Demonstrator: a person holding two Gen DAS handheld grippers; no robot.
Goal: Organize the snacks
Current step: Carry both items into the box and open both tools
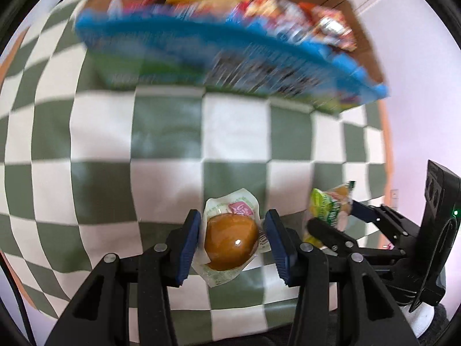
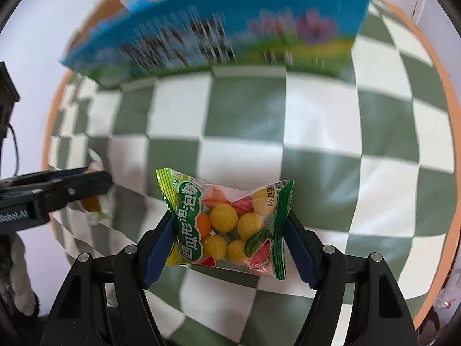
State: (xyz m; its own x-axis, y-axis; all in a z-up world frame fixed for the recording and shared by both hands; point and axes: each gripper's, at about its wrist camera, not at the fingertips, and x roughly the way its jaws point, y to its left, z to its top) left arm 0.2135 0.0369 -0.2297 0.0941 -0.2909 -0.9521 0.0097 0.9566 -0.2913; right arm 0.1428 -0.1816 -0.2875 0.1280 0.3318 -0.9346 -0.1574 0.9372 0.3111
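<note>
**Blue pads clamped on two snack packets**

Checked green-and-white cloth (image 1: 167,132) below both grippers. Left gripper (image 1: 232,240) closed on wrapped brown bun (image 1: 230,240), lifted off cloth. Right gripper (image 2: 229,243) closed on bag of fruit-shaped gum balls (image 2: 227,225), pads pressing both crimped ends. Blue snack box (image 2: 219,23) ahead, blurred.

Both wrist cameras look steeply down, close above the shared checkered cloth (image 1: 167,132).

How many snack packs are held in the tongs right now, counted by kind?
Wrapped brown bun, in the left tongs: 1
Bag of fruit-shaped gum balls, in the right tongs: 1
Total: 2
</note>
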